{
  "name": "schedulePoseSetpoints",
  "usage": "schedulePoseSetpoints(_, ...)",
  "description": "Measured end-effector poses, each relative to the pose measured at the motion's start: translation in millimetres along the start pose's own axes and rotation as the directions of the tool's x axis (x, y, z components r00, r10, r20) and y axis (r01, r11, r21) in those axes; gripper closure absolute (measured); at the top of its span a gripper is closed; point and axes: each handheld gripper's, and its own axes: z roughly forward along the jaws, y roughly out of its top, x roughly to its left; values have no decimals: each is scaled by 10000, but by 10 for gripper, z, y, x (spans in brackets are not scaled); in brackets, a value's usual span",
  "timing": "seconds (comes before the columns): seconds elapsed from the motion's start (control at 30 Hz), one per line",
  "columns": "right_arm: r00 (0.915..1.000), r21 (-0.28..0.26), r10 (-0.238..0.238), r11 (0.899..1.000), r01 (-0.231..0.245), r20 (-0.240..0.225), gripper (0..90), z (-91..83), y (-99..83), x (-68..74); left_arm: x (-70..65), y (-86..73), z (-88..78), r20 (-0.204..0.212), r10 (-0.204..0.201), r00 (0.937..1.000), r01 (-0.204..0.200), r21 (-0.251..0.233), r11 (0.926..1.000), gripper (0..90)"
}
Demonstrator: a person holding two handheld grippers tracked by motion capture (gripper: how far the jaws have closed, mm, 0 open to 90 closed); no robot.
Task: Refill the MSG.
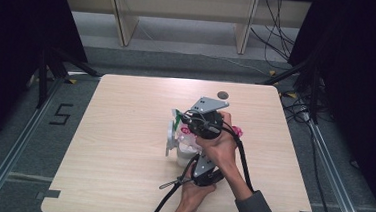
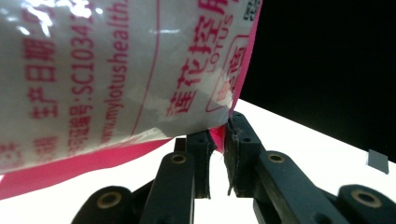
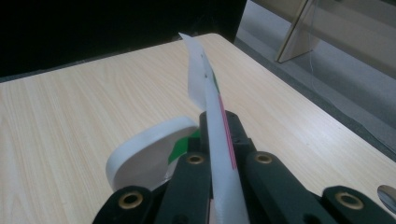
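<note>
Near the middle of the tabletop point(image 1: 123, 146) the person holds both grippers close together on one white and pink plastic packet point(image 2: 107, 74) printed with red Chinese lettering and a web address. The left gripper point(image 2: 217, 135) has its jaws pinched on the packet's lower pink sealed edge, right at a corner, so the bulk of the packet hangs above and to the side of the pads. The right gripper point(image 3: 219, 140) is clamped tight on a thin flat edge of the same packet, which rises between its jaws like a blade, a red line running along one face. Just beyond the right gripper a white rounded piece with a green patch point(image 3: 149, 154) sits on the wood; whether it is part of the packet or a separate thing is hard to tell. In the high view the right hand point(image 1: 218, 143) sits farther up the tabletop and the left hand point(image 1: 195, 194) nearer the person, cables trailing off the near edge.

The work looks like pulling the packet open or tearing its seal. The risk lies in the left grip: it catches only the corner of the seal, so a sharp pull could slip the film out of the pads or rip off just the corner. If the two pulls are uneven, the packet could burst and spill its contents over the tabletop.
</note>
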Motion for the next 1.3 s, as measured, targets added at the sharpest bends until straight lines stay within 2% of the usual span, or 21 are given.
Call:
schedulePoseSetpoints(0.03,9999,-15,-166,9999,166,-29,900,11,-2,0,-3,-3,0,-29,72,10000,-72,69,10000,803)
schedulePoseSetpoints(0.07,9999,124,53,9999,-54,89,900,18,-10,18,-47,-9,34,92,-504,9987,508,-419,9978,802)
schedulePoseSetpoints(0.1,9999,93,-107,9999,106,123,900,34,-12,8,-59,-10,45,100,-685,9976,689,-574,9960,802)
schedulePoseSetpoints(0.13,10000,148,-10,9999,8,99,900,40,-13,15,-57,-9,42,106,-692,9975,697,-565,9960,802)
schedulePoseSetpoints(0.17,10000,178,18,9998,-19,94,900,31,-11,12,-7,-2,4,-21,0,10000,0,17,10000,802)
schedulePoseSetpoints(0.2,9999,92,68,9999,-68,91,900,27,-9,19,0,1,-2,-38,71,10000,-71,38,10000,803)
schedulePoseSetpoints(0.23,9999,71,32,10000,-33,109,900,20,-6,22,-44,-2,29,81,-503,9987,506,-458,9977,803)
schedulePoseSetpoints(0.33,9996,141,-285,9995,284,88,900,38,-7,18,-64,-4,45,86,-775,9970,779,-652,9948,803)
schedulePoseSetpoints(0.37,9998,136,-154,9998,153,143,900,48,-12,32,14,6,-10,-135,353,9993,-348,373,9987,803)
schedulePoseSetpoints(0.4,9999,265,-165,9995,164,43,900,49,-12,38,14,5,-9,-132,349,9993,-344,344,9988,803)
schedulePoseSetpoints(0.5,9997,113,-250,9996,250,23,900,42,0,22,16,12,-19,-141,385,9992,-381,318,9988,803)
schedulePoseSetpoints(0.53,10000,64,38,10000,-39,51,900,25,0,28,16,13,-19,-134,383,9992,-378,322,9988,803)
schedulePoseSetpoints(0.7,9998,210,-173,9996,172,42,900,36,-8,11,9,9,-15,-103,380,9992,-376,351,9987,803)
schedulePoseSetpoints(0.77,10000,75,48,10000,-49,63,900,27,-9,18,16,10,-21,-42,430,9991,-428,345,9985,803)
schedulePoseSetpoints(0.83,9999,47,-8,10000,8,104,900,18,-9,25,5,11,-13,-117,428,9990,-424,352,9985,804)
schedulePoseSetpoints(0.87,9997,17,-234,9997,234,82,900,22,-7,10,9,9,-18,-44,435,9990,-433,354,9984,803)
schedulePoseSetpoints(0.9,10000,78,38,10000,-38,81,900,20,-12,20,12,7,-19,-16,439,9990,-438,347,9984,803)
schedulePoseSetpoints(0.97,10000,84,50,10000,-51,65,900,22,-13,19,13,7,-20,-36,436,9990,-435,338,9985,803)
schedulePoseSetpoints(1.0,9999,31,-123,9999,123,13,900,21,-10,10,13,8,-20,-36,443,9990,-442,334,9985,803)
schedulePoseSetpoints(1.03,10000,24,36,10000,-36,71,900,14,-11,20,13,7,-19,-41,442,9990,-441,331,9985,803)
schedulePoseSetpoints(1.3,9999,48,107,9999,-107,0,900,11,-18,5,11,2,-19,-40,443,9990,-441,363,9984,803)
